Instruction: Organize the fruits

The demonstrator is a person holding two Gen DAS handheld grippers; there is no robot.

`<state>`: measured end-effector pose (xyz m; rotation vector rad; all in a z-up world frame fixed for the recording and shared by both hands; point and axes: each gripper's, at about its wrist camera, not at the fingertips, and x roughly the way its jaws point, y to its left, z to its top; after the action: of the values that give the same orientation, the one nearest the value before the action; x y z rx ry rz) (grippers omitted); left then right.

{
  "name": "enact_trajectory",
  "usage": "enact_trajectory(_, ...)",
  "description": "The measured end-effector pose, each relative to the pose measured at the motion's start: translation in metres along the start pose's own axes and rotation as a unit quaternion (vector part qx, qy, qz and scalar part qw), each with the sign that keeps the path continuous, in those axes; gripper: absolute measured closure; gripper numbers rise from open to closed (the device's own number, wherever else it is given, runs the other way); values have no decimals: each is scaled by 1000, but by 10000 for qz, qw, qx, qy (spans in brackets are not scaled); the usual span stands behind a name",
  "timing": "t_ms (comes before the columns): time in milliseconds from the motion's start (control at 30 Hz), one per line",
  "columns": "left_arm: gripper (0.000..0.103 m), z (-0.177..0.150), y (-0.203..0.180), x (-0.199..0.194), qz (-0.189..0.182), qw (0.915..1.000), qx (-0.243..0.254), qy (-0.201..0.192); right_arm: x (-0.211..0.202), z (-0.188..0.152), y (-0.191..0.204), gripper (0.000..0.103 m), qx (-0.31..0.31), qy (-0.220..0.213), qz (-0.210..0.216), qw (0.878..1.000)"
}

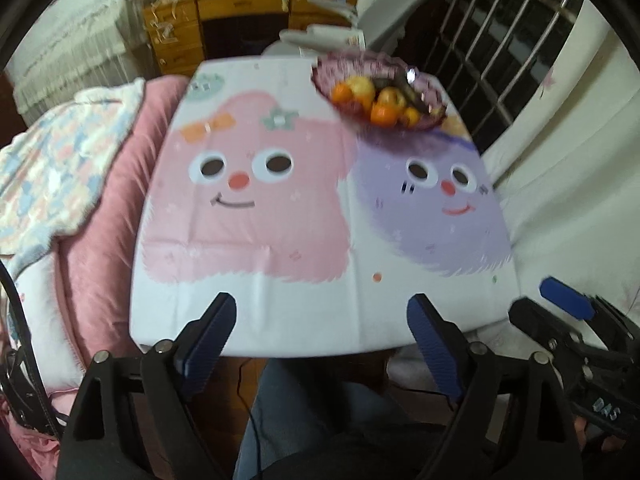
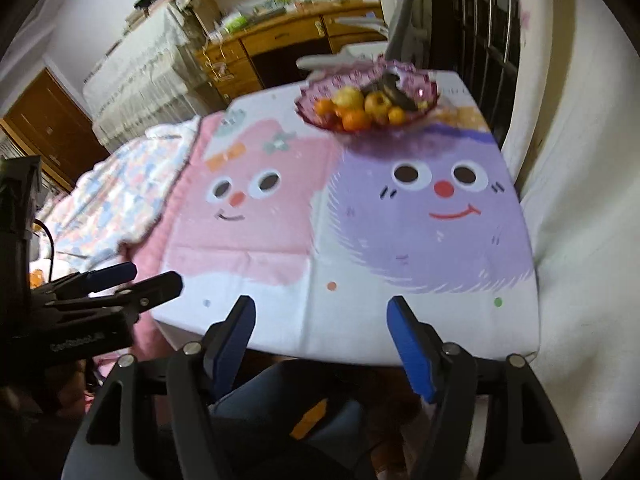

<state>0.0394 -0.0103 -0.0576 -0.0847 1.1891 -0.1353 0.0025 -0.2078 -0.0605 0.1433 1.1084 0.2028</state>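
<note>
A purple glass bowl (image 1: 432,92) stands at the far right of the table and holds oranges (image 1: 383,114), yellow apples (image 1: 362,86) and a dark banana (image 1: 408,88). It also shows in the right wrist view (image 2: 424,88) with the oranges (image 2: 356,120). My left gripper (image 1: 322,312) is open and empty over the table's near edge. My right gripper (image 2: 320,314) is open and empty, also at the near edge. Each gripper shows from the side in the other view: the right (image 1: 560,304), the left (image 2: 132,278).
The table (image 1: 312,320) wears a cloth with a pink and a purple cartoon face. A pink bed with a patterned quilt (image 1: 56,168) lies to the left. A white wall and barred window (image 1: 512,40) are on the right. A wooden desk (image 1: 224,20) stands behind.
</note>
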Motion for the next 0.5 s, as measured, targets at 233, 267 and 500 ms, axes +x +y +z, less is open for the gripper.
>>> enact_trajectory(233, 10, 13, -7, -46, 173, 9979, -169, -602, -44, 11, 5, 20, 47, -244, -91, 9997)
enact_trajectory(267, 10, 14, -7, -50, 172, 9974, -192, -677, -47, 11, 5, 18, 86, -261, -103, 9996)
enact_trajectory(500, 0, 15, -19, -43, 276, 9975, -76, -652, -46, 11, 9, 8, 102, -449, -163, 9988)
